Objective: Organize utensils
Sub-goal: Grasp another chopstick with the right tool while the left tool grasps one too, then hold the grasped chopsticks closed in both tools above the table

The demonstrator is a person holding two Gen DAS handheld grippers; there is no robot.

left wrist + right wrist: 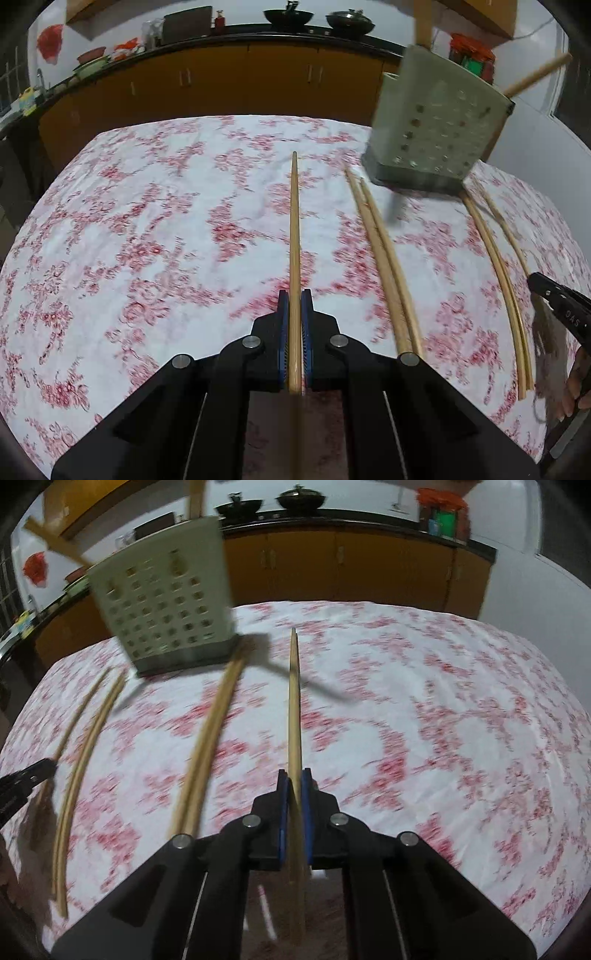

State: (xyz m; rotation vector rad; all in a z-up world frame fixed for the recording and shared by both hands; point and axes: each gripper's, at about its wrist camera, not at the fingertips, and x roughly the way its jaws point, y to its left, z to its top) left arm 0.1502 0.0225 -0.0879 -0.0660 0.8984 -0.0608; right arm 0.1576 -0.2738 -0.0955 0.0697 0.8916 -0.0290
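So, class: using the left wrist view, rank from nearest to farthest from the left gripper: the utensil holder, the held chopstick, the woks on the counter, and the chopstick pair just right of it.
1. held chopstick, clamped in the left gripper.
2. chopstick pair, lying on the cloth just right.
3. utensil holder, farther, upper right.
4. woks, on the back counter.

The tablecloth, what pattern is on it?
Red flowers on white; the tablecloth shows best in the left wrist view.

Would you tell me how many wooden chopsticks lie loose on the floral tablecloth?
4: one chopstick pair below the perforated grey holder, a second pair further right. The holder could hide more.
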